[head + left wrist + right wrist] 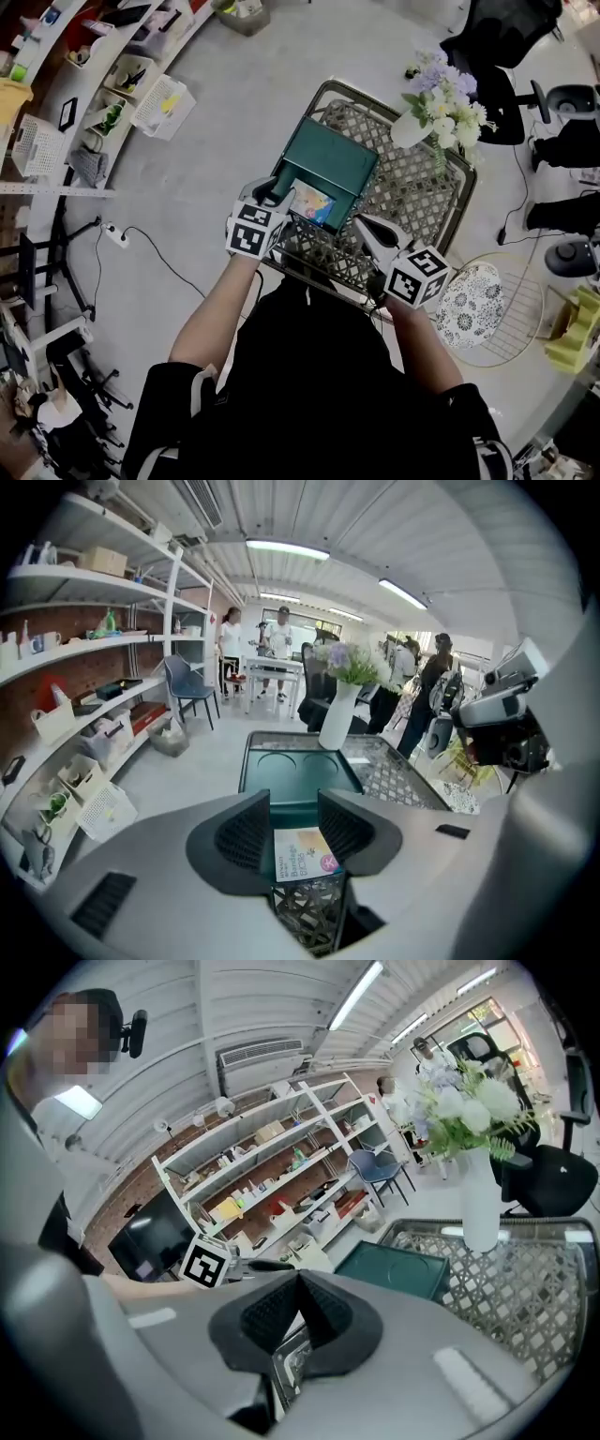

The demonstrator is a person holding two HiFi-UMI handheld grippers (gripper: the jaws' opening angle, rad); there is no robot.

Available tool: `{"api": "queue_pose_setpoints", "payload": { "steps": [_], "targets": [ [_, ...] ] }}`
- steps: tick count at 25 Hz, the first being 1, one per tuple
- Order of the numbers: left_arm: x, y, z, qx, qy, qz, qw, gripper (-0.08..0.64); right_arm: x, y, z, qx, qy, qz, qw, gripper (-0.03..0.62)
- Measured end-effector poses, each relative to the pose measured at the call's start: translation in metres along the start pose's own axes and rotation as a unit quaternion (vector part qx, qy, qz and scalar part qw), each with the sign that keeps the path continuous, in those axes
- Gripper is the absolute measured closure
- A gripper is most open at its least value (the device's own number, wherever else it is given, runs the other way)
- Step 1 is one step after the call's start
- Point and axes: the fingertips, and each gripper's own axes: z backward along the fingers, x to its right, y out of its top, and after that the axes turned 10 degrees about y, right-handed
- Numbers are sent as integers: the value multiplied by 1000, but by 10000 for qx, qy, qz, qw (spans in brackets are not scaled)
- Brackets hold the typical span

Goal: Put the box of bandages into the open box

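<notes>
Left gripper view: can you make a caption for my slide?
Open left gripper at the bandage box lying in the green box.

Around me: grey floor (262, 84), white shelving (94, 641) on a brick wall (47, 672), strip lights (286, 548) overhead, black office chair (487, 75) beyond my lattice table (412, 187).

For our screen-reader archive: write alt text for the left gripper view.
The jaws of the left tool stand apart over a bandage box lying in an open green box on a lattice table. A white vase of flowers stands behind.
</notes>
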Motion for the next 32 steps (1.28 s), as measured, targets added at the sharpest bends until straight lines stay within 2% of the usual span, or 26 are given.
{"api": "queue_pose_setpoints", "payload": {
  "steps": [7, 15, 24, 28, 32],
  "targets": [
    [-16, 38, 49, 579, 36, 146, 9982, 402, -20, 47, 6, 465, -11, 469, 9978, 581],
    [-26, 79, 94, 1165, -88, 225, 9929, 423, -32, 79, 25, 780, -278, 893, 9925, 581],
    [-20, 122, 138, 1849, -382, 51, 9820, 467, -50, 123, 67, 1301, -869, 1359, 9783, 581],
    [-11, 140, 162, 2126, -320, 43, 9766, 477, -61, 139, 97, 1622, -976, 1611, 9686, 581],
    [2, 154, 185, 2348, -69, -101, 9720, 490, -78, 150, 120, 1739, -848, 2006, 9604, 581]
  ]
}}
